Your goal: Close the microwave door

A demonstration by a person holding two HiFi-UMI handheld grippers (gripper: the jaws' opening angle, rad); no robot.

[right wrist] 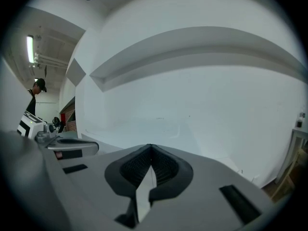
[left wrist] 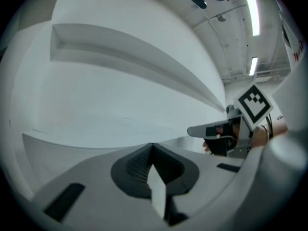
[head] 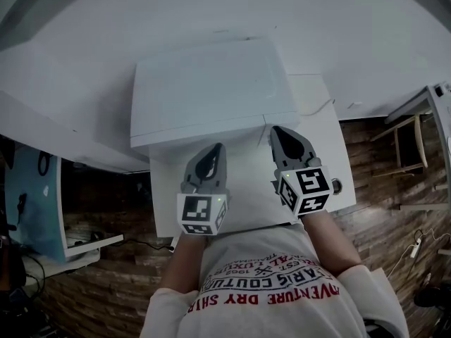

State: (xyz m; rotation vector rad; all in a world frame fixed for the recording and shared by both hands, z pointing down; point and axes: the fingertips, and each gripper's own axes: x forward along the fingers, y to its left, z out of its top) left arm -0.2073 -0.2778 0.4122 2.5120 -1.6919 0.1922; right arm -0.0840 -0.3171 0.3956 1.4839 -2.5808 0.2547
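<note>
I am reading the left gripper (left wrist: 153, 149) first. Its two fingers (left wrist: 137, 165) are pressing together at the tips, with nothing lying between them. The right gripper (right wrist: 150, 149) is showing the same thing: its fingers (right wrist: 163, 166) are meeting along their length and gripping nothing.

Moving outward from the fingers, both gripper views are filling with one broad white panel. This is the front face (right wrist: 192, 109) of the microwave (head: 211, 90), which is lying straight ahead of both grippers and close to them. The microwave is sitting on the white tabletop (head: 324, 153), and its long axis is running side to side across the line of both grippers.

In the head view, the left gripper (head: 213, 148) is pointing at the middle of the microwave's front. The right gripper (head: 280, 131) is pointing at the right end of the front. The right gripper's tip is reaching a little further in and seems to be the nearer of the two.

I am not seeing any door swinging out from the microwave in any view. The front is looking flat, so I am judging the door to be flush or nearly so, though I cannot confirm that it is latched. If a push is needed, I am judging that it would go straight forward into the front face.
</note>
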